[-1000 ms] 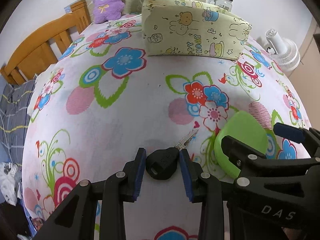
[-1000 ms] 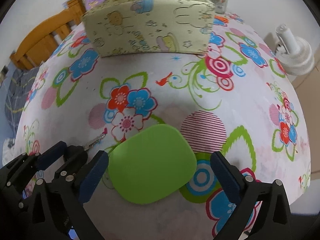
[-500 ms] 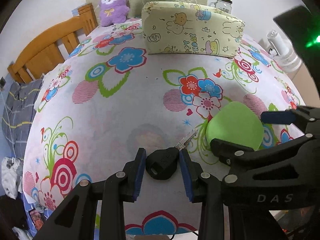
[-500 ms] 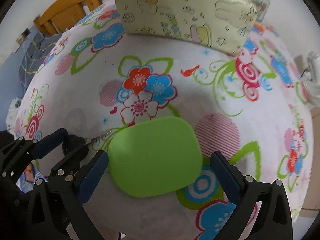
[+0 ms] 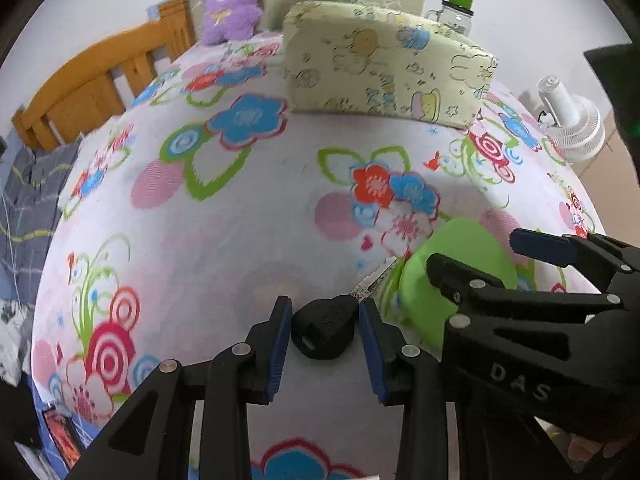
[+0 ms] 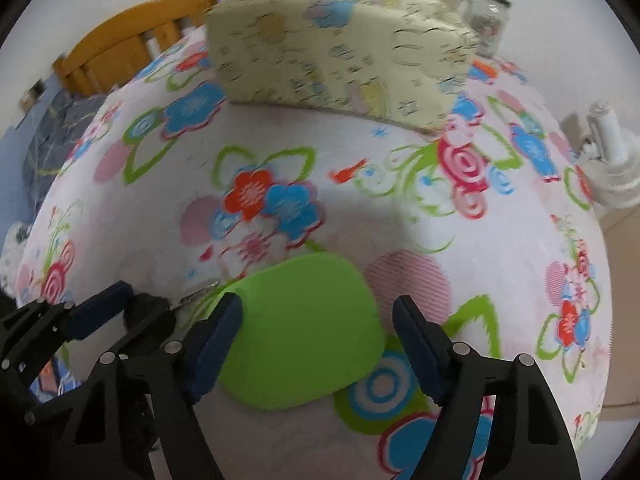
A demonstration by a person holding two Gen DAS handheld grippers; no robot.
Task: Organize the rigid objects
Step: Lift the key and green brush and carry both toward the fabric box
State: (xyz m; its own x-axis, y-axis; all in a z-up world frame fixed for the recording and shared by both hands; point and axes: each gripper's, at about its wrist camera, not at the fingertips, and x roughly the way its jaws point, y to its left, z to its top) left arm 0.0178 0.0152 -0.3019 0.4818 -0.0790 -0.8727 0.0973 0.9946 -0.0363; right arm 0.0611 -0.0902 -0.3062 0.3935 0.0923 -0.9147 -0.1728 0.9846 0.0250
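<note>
A black-headed metal key [image 5: 325, 331] is clamped in the left gripper [image 5: 324, 340] above the flower-printed bed sheet [image 5: 240, 220]. The right gripper [image 6: 316, 344], jaws just closing, straddles a flat rounded green plastic lid [image 6: 304, 328], one pad touching, the other apart.

right gripper [image 6: 316, 328] jaws closer now around the green pad [image 6: 304, 328]

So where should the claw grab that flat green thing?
By its two opposite side edges, coming down from above. The green pad lies flat on the bedsheet, so only its rim is grabbable. The right gripper, jaws just closing, already straddles it.
</note>
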